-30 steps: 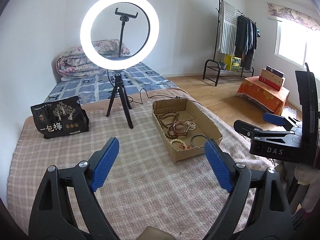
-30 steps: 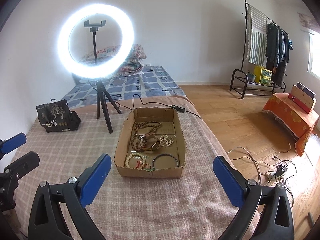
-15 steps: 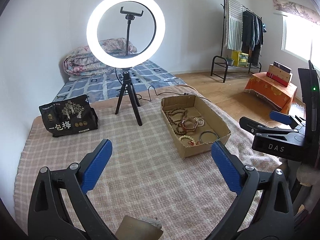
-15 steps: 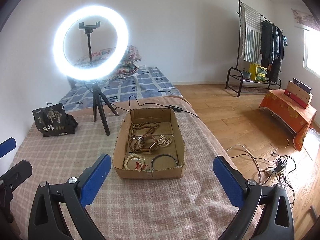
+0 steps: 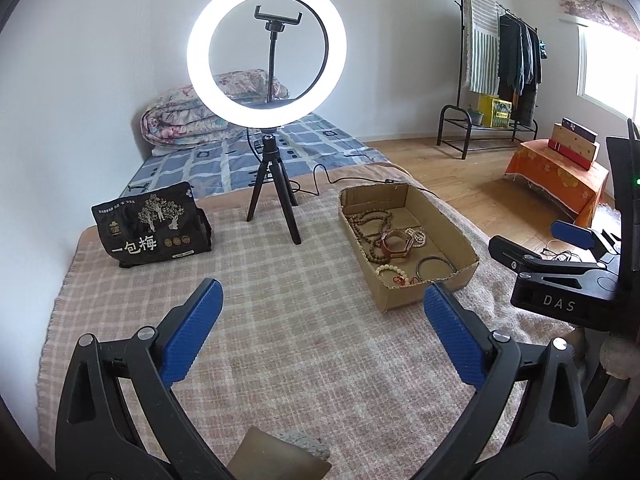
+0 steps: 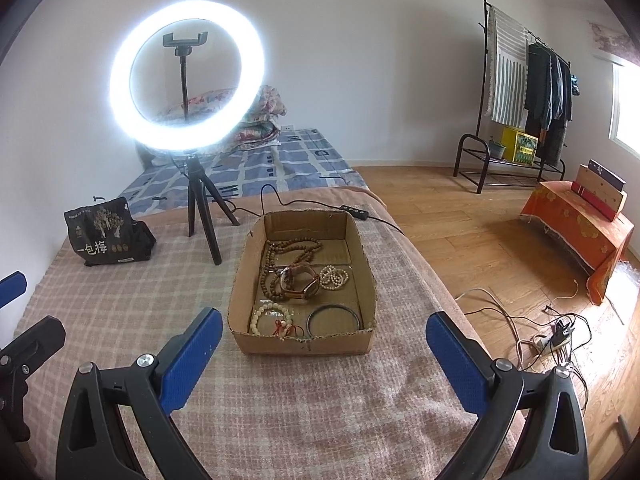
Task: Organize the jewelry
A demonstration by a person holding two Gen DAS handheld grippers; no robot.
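Over the last second we have drawn both cameras back and up a little from the cardboard box (image 6: 303, 284), so it now sits smaller and farther ahead on the checked blanket (image 6: 120, 304). Our left hand-held gripper (image 5: 320, 336) and right hand-held gripper (image 6: 324, 354) are both spread wide, holding nothing. All the jewelry lies inside the box: brown beads (image 6: 280, 256), a watch (image 6: 301, 282), a pearl strand (image 6: 334, 276), a pale bracelet (image 6: 269, 319) and a dark bangle (image 6: 333, 316). That fits either sorting ahead or pieces already gathered.

"一包梅" on black bag (image 5: 152, 229); "DAS" on right tongs (image 5: 560, 276)
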